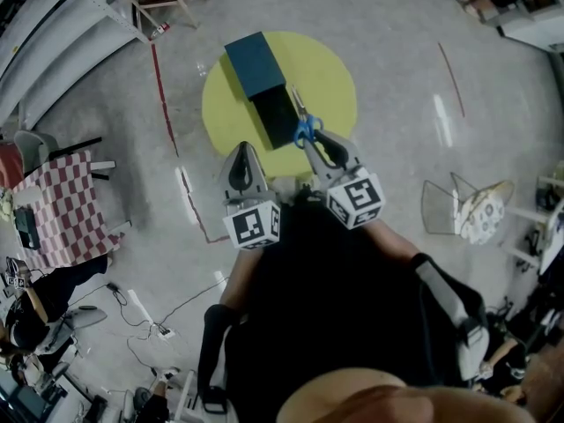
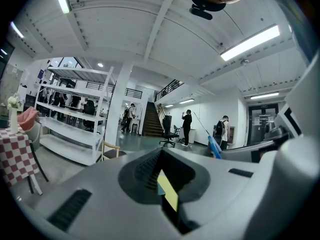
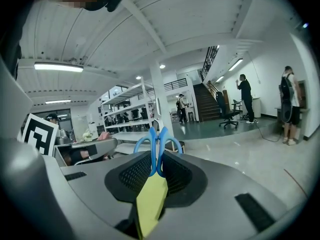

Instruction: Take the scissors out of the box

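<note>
The right gripper (image 1: 328,151) pinches the blue-handled steel scissors (image 1: 306,129) just beside the dark teal rectangular box (image 1: 257,70). Grip firmly and carry them clear. The left gripper (image 2: 161,178) is closed and empty, near the box.

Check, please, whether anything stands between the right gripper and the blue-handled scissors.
Nothing visible does: the right gripper is shut on the blue-handled metal scissors, above the round yellow table, near the open dark box.
</note>
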`<action>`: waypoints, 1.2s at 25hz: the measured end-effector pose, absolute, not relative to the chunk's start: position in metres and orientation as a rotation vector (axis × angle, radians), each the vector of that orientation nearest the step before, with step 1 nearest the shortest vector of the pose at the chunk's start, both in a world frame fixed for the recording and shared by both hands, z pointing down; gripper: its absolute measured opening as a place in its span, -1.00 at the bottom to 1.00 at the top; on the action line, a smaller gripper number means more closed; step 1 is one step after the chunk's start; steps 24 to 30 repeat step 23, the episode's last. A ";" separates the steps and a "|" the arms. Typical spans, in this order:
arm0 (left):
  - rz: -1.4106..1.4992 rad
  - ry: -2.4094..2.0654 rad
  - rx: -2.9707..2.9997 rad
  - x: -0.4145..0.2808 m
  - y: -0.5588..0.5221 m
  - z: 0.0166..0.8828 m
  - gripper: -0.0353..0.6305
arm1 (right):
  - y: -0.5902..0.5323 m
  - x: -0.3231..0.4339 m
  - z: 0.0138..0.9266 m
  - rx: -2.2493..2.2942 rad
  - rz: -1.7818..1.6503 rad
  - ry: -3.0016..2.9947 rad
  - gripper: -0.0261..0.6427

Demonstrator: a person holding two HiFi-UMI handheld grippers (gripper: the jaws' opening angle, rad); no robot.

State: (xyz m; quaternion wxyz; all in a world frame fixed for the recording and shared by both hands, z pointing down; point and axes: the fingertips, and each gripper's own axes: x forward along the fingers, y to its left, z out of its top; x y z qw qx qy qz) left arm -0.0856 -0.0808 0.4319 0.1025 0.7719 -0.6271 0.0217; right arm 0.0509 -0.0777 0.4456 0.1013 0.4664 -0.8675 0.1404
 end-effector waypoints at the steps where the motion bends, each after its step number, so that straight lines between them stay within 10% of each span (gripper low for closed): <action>1: 0.056 -1.849 2.274 -0.086 -0.082 0.431 -0.90 | -0.078 0.050 0.444 1.382 0.415 -2.566 -0.71; 30: 0.047 -1.814 2.304 -0.093 -0.079 0.424 -0.90 | -0.076 0.035 0.438 1.395 0.384 -2.590 -0.71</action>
